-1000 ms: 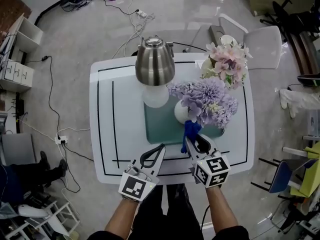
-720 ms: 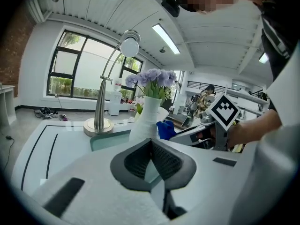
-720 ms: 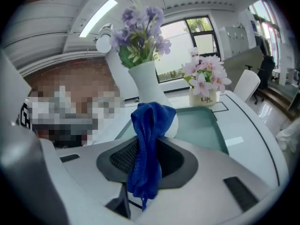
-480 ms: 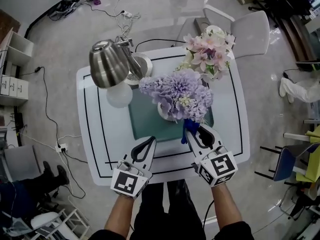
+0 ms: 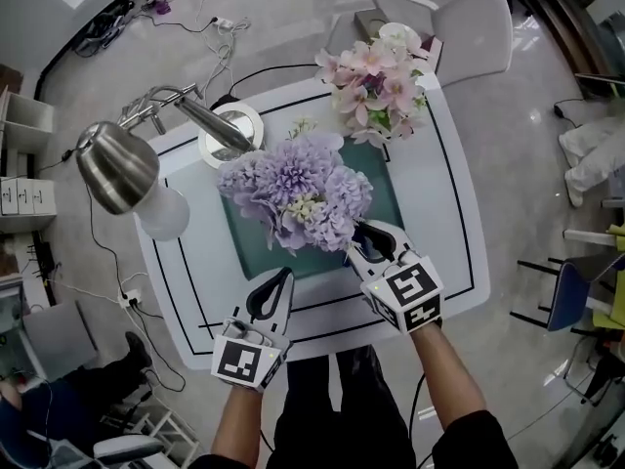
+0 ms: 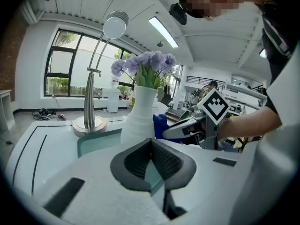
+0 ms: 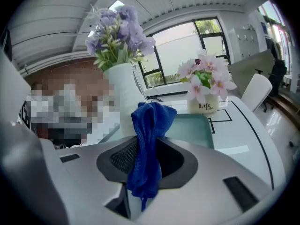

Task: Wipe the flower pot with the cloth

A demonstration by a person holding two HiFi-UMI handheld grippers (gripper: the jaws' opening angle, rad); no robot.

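The flower pot is a tall white ribbed vase (image 6: 137,118) of purple flowers (image 5: 294,189), standing on a teal mat (image 5: 384,191). In the head view the blooms hide the vase. A blue cloth (image 7: 152,118) hangs clamped in my right gripper (image 7: 149,143), whose jaws are shut on it. That gripper (image 5: 354,238) reaches under the blooms from the right, and the cloth (image 6: 161,125) sits right against the vase's side. My left gripper (image 6: 151,142) is shut with nothing in it, and it (image 5: 282,276) hovers in front of the vase near the table's front edge.
A steel desk lamp has its head (image 5: 118,165) out over the table's left side and its round base (image 5: 230,135) behind the vase. A small pot of pink flowers (image 5: 375,78) stands at the back right. The white table (image 5: 174,262) has a white chair (image 5: 476,29) behind it.
The right gripper has carried the cloth forward under the purple blooms, up to the vase. The head view has swung, so the lamp now shows far left. The left gripper stays low in front.
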